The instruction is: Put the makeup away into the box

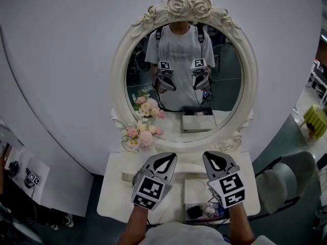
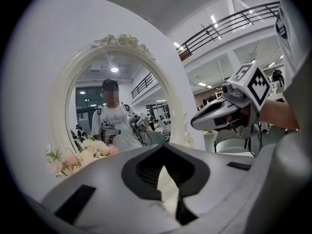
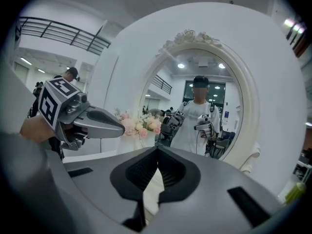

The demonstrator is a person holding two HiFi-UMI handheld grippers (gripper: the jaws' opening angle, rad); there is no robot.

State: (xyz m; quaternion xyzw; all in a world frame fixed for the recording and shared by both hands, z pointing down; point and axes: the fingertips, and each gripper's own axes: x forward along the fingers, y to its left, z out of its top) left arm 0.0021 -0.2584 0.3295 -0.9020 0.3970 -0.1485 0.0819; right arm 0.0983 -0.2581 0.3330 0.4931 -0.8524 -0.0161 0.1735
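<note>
We list: left hand-held gripper, jaws pressed together, empty; right hand-held gripper, likewise; both above table; box at table's front right edge.

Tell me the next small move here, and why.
Probably lower the right gripper toward the makeup at the table's near edge and open its jaws. Both it and the left gripper are shut, empty and held above the table, while the makeup lies next to the box, under the right one.
</note>
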